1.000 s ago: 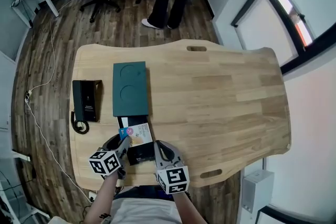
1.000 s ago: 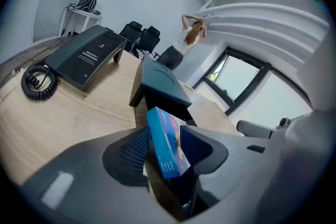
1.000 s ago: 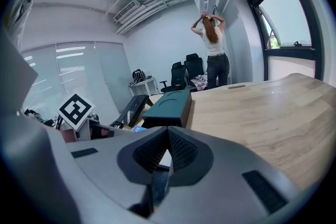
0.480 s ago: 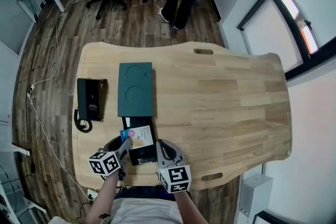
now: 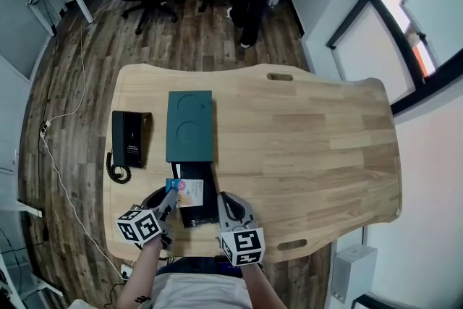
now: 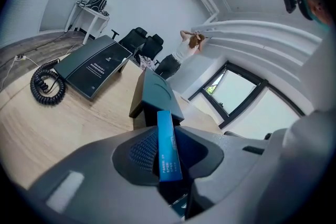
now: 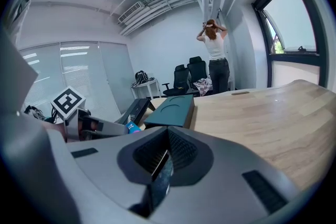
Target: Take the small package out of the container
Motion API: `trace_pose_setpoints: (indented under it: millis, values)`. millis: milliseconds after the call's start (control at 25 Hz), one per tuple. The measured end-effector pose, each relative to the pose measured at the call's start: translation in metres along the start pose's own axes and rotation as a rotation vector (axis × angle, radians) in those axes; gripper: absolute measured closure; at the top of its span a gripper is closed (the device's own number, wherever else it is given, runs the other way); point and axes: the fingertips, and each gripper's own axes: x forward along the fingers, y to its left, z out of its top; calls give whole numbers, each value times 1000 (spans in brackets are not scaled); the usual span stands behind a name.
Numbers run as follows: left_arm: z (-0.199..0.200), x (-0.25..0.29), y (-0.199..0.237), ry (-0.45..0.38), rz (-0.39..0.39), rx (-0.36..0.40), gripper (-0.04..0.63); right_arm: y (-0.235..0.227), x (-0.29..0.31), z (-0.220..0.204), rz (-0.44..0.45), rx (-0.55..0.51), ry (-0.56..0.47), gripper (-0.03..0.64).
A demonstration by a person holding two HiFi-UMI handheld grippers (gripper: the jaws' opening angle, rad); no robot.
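Fingers of left gripper, tilted down, just closed onto small package; right gripper pinches container

Phone lies left of the flat box; container just before it.

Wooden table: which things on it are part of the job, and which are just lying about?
In the job: small blue-and-white package; open black container beneath it; left gripper, whose jaws have just been closing on the package; right gripper, clamped on the container's wall.
Lying about: dark green rectangular lid; black desk telephone with coiled cord.
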Motion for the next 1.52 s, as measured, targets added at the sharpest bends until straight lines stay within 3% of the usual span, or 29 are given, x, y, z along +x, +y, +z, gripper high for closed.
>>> trace_pose_setpoints:
  millis: [640, 960, 1160, 1520]
  values:
    - [10, -2, -30, -78, -140, -187, 503, -6, -30, 13, -39, -11, -51, 612]
    - [23, -19, -59, -128, -249, -229, 503, -3, -44, 25, -63, -47, -95, 612]
    - [34, -32, -73, -146, -278, -190, 503, -6, -55, 39, -82, -62, -138, 612]
    - [57, -60, -93, -216, -330, -242, 503, 5, -72, 62, -102, -113, -195, 612]
